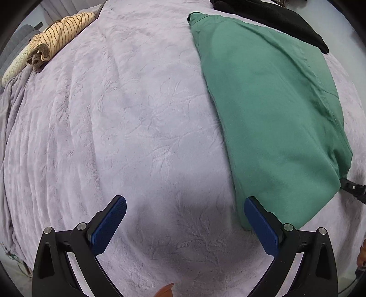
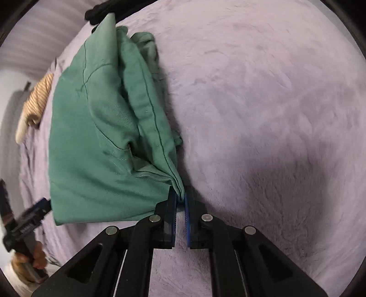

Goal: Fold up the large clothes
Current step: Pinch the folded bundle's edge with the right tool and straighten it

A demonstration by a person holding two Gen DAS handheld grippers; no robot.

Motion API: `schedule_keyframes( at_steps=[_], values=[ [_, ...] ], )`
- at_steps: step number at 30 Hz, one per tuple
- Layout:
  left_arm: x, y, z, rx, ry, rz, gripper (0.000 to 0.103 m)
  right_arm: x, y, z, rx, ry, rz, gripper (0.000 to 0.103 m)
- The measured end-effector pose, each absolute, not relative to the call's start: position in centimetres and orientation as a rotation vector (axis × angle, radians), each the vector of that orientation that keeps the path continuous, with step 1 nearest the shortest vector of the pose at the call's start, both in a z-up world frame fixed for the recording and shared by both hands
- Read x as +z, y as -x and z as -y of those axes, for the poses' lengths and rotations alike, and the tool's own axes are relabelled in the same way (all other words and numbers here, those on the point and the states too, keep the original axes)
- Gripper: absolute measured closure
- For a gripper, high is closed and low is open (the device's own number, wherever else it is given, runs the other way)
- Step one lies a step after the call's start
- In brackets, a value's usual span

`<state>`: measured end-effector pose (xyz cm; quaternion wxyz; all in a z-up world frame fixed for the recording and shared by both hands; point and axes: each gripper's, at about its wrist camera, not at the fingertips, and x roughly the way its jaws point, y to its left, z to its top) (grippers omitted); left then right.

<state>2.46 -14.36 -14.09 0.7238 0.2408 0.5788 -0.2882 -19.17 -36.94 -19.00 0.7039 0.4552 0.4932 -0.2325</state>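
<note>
Your right hand-held gripper [image 2: 180, 201] is clamped on a bunched corner of the green garment [image 2: 103, 137], pads pinched tight on the cloth at its near right end. Your left hand-held gripper [image 1: 185, 219] is spread wide and holds nothing, poised over bare bedspread [image 1: 114, 114] with its right finger [image 1: 260, 226] just beside the garment's near left corner.

So here's the layout: the green garment [image 1: 270, 109] lies on the lavender bed cover, already doubled into a long panel. Its long axis runs away from you, from the 2 near corners by your tools up to the far end, which sits close to a black garment [image 1: 274, 16]. From the left tool it lies ahead and to the right; from the right tool, ahead and to the left. The right edge looks loose and rumpled, layers stacked unevenly.

My read: the left tool is the free 1 and nearest the unheld near corner, so it likely needs to shift right and close there before any end-over-end fold. A striped cloth [image 1: 55, 38] sits well apart at the far left.
</note>
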Motion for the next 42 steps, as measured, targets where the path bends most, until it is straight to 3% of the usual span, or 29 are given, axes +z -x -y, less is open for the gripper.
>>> schedule_keyframes(
  at_steps=[7,8,11,12,16,17,18,19,24,28,32,38,42],
  values=[
    [-13.7,0.3,14.0,-0.715,-0.571,-1.277,0.0,-14.1,20.4,38.5,-0.477,-1.06,-0.906,0.091],
    [-14.0,0.9,14.2,-0.72,-0.591,-1.273,0.0,-13.2,19.9,38.8,-0.461,-1.039,-0.887,0.085],
    [-14.7,2.1,15.1,-0.731,-0.626,-1.271,0.0,-11.3,16.9,40.0,-0.377,-0.987,-0.862,0.035],
    [-14.9,2.3,15.3,-0.735,-0.619,-1.278,0.0,-10.9,15.7,40.2,-0.362,-0.962,-0.856,0.035],
    [-15.3,2.3,16.2,-0.735,-0.623,-1.27,0.0,-12.4,11.3,41.7,-0.351,-0.94,-0.932,0.036],
    [-15.6,2.1,16.2,-0.731,-0.621,-1.277,0.0,-13.7,10.4,42.0,-0.346,-0.975,-0.953,0.044],
    [-16.0,1.8,16.2,-0.726,-0.618,-1.287,0.0,-14.9,9.7,42.4,-0.324,-1.021,-0.968,0.077],
    [-16.4,1.5,16.1,-0.725,-0.613,-1.297,0.0,-15.8,9.0,42.5,-0.292,-1.057,-0.988,0.102],
    [-17.7,1.3,15.5,-0.768,-0.595,-1.303,0.0,-13.1,7.9,43.0,-0.331,-0.825,-1.0,0.1],
    [-18.7,1.8,15.6,-0.771,-0.609,-1.307,0.0,-17.7,7.7,45.3,-0.382,-0.822,-1.119,0.1],
    [-17.5,1.5,14.9,-0.778,-0.619,-1.315,0.0,-19.1,9.1,45.9,-0.39,-0.927,-1.069,0.102],
    [-12.8,-0.1,13.1,-0.788,-0.515,-1.255,0.0,-14.6,13.8,44.6,-0.449,-0.963,-1.007,0.099],
    [-12.3,-1.5,14.6,-0.771,-0.422,-1.254,0.0,-12.0,16.6,41.7,-0.405,-0.965,-0.959,0.094]
  ],
)
